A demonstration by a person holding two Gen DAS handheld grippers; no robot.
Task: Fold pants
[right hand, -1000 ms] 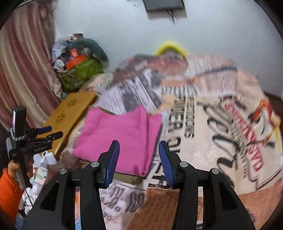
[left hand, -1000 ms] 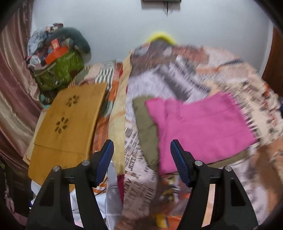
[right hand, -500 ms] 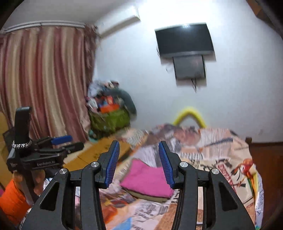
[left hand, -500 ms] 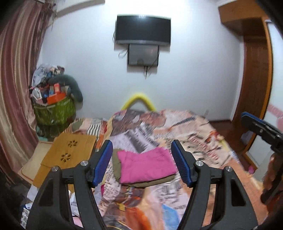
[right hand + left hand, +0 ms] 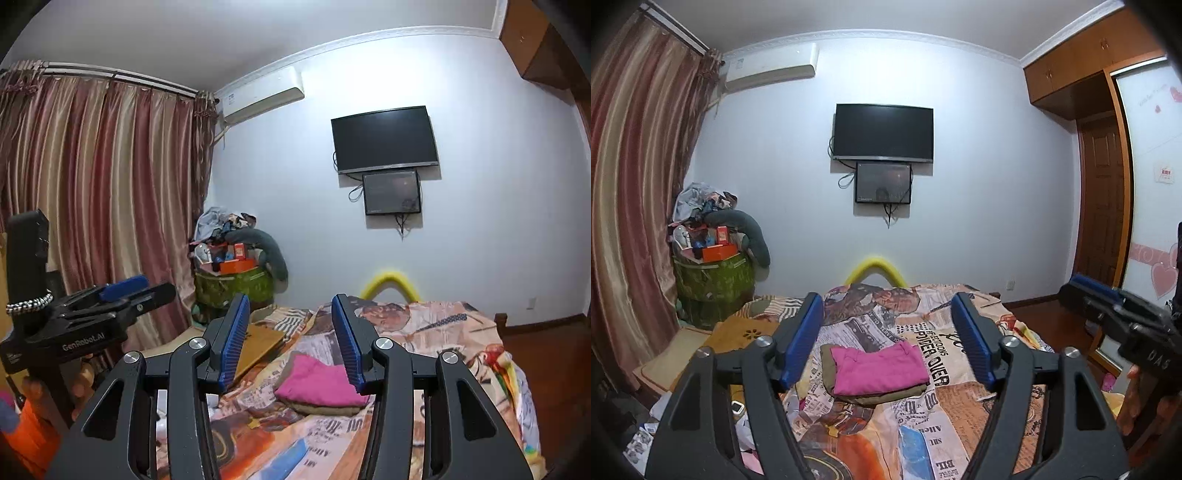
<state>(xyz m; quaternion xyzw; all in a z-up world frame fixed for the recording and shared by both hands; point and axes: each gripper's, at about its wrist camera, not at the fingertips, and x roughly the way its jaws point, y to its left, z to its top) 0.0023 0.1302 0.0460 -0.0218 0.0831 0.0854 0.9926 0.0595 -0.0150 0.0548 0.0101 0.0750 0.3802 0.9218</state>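
Folded pink pants (image 5: 879, 371) lie on top of a folded olive garment (image 5: 827, 367) on the bed, which has a newspaper-print cover (image 5: 923, 417). The stack also shows in the right wrist view (image 5: 319, 382). My left gripper (image 5: 886, 347) is open and empty, held well back from and above the stack. My right gripper (image 5: 290, 341) is open and empty, also raised and far from the stack. The right gripper shows at the right edge of the left wrist view (image 5: 1123, 321), and the left gripper at the left of the right wrist view (image 5: 92, 310).
A wooden lap table (image 5: 258, 345) lies on the bed's left side. A green basket piled with clutter (image 5: 714, 277) stands in the corner by the curtain (image 5: 92, 203). A TV (image 5: 882, 133) hangs on the far wall. A wardrobe and door (image 5: 1104, 206) are at the right.
Both grippers have pulled up and back from the pink pants. The stack, close under the fingers a second ago, is now small and far. The whole room has come into view.
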